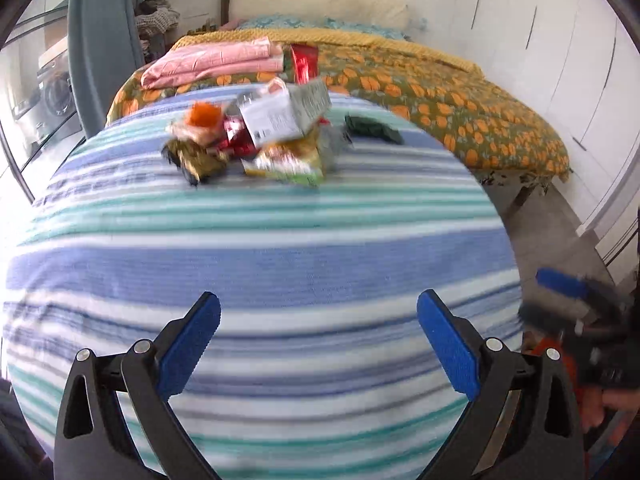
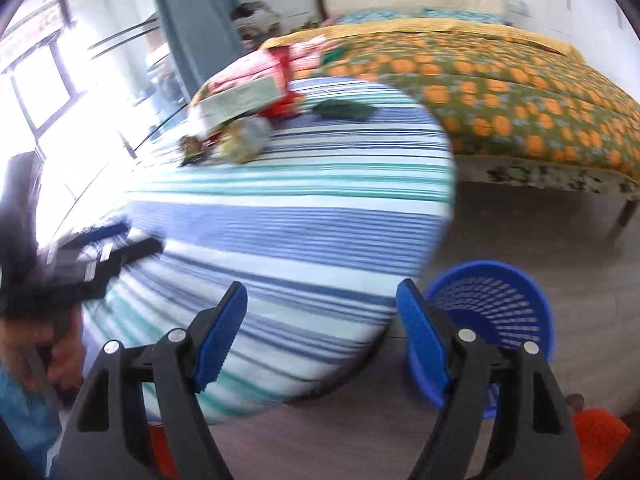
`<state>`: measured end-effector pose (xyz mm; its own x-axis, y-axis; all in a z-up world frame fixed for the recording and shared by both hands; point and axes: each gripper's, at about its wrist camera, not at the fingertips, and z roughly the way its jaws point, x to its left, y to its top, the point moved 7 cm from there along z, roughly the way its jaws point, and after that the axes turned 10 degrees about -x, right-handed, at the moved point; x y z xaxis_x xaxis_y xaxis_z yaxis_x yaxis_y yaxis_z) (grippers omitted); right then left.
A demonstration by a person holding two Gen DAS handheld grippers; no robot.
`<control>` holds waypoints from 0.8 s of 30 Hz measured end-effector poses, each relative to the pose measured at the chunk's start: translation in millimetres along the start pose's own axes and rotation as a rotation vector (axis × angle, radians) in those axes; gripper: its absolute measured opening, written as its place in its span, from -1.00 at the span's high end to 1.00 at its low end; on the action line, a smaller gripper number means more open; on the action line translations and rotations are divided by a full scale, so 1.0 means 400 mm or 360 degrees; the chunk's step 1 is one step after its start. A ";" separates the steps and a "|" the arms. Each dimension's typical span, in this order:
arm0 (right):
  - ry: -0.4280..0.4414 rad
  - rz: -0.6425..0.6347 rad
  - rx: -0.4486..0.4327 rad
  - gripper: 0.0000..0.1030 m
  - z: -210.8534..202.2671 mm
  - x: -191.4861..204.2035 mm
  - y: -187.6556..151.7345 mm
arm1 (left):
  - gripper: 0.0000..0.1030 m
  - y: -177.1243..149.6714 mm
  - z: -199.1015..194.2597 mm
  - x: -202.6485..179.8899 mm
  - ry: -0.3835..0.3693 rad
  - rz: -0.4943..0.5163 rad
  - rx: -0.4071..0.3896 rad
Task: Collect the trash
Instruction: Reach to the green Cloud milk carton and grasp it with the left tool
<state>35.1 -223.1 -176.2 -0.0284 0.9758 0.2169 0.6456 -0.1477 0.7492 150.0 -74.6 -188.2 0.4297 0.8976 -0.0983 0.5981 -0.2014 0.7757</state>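
Observation:
A heap of trash (image 1: pixel 256 136) lies at the far end of a round table under a striped cloth (image 1: pixel 280 264): crumpled wrappers, a grey-white carton (image 1: pixel 284 114) and a dark green packet (image 1: pixel 374 129). My left gripper (image 1: pixel 319 312) hangs open above the near part of the cloth, nothing between its blue pads. My right gripper (image 2: pixel 322 300) is open and empty over the table's right edge. The same heap (image 2: pixel 232 128) appears blurred at the far left in the right wrist view. A blue mesh basket (image 2: pixel 492 320) stands on the floor beside the right finger.
A bed with an orange-flowered cover (image 1: pixel 440 92) stands behind the table, folded pink cloth (image 1: pixel 216 62) on it. White cupboards (image 1: pixel 560 60) line the right wall. A window and curtain (image 2: pixel 188 20) are at the left. Grey floor (image 2: pixel 540 232) lies between table and bed.

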 end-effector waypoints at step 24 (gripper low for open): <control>-0.0035 0.0052 0.0024 -0.46 -0.020 0.033 -0.046 | 0.03 0.324 0.313 0.112 -0.0253 -0.0111 0.0254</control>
<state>16.7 -208.8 -182.0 0.0098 0.9738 0.2271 0.6574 -0.1774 0.7323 331.5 -109.5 -170.0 0.4771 0.8410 -0.2552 0.7242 -0.2117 0.6563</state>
